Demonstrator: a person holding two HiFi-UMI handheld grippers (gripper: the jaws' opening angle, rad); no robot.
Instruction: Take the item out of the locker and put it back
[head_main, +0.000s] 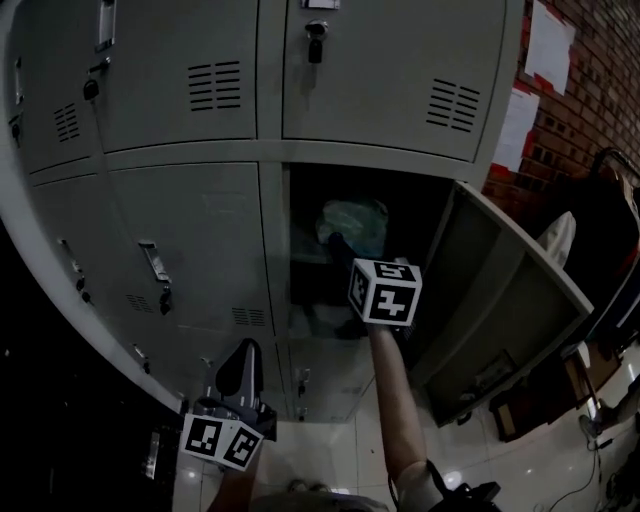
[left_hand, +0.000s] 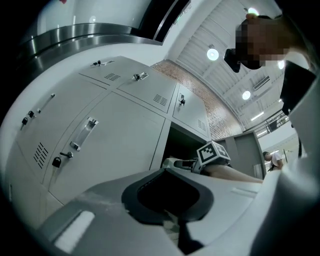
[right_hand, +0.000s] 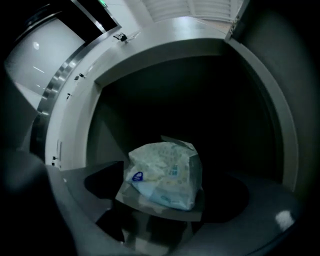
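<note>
A pale crinkled plastic package (right_hand: 165, 175) lies on the floor of the open locker (head_main: 286, 215), and it shows dimly in the head view as the package (head_main: 355, 222) deep in the dark compartment. My right gripper (head_main: 338, 245) reaches into the locker, its marker cube (head_main: 385, 290) just outside the opening. The right gripper (right_hand: 170, 182) is open, its jaws standing wide on either side of the package without pressing on it. My left gripper (head_main: 243, 375) hangs low in front of the closed lockers, pointing up, its jaws together with nothing in them.
The locker's door (head_main: 500, 300) stands swung out to the right. Closed grey lockers with padlocks (head_main: 315, 45) surround the opening. A brick wall with paper sheets (head_main: 548, 45) and floor clutter (head_main: 520, 400) lie at the right. Glossy floor tiles are below.
</note>
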